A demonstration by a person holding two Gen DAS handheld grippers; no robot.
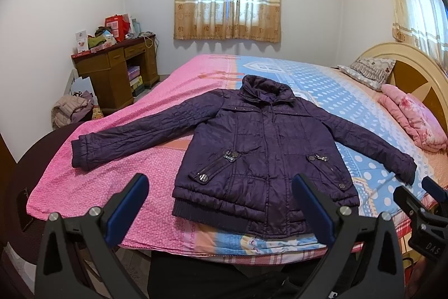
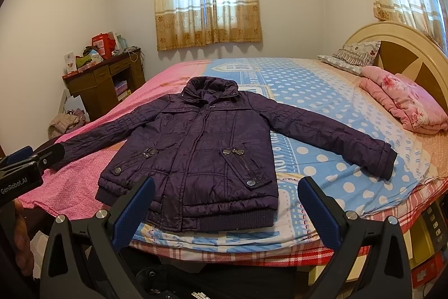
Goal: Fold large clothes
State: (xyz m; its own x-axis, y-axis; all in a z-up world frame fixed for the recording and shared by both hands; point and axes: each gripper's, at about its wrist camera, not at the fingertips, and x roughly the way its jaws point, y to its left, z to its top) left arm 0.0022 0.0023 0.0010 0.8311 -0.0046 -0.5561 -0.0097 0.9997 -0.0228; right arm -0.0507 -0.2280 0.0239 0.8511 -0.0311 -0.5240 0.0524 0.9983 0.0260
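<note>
A dark purple quilted padded jacket lies face up and unfolded on the bed, both sleeves spread wide, its ribbed hem toward the near edge and its collar toward the far wall. The sheet is pink on one side and blue with white dots on the other.

The left gripper hangs above the hem with its blue-padded jaws spread wide, grasping nothing. The right gripper does likewise, jaws released.

In the right wrist view the left gripper's body reads "GenRobot.AI". In the left wrist view the right gripper shows "DAS".
</note>
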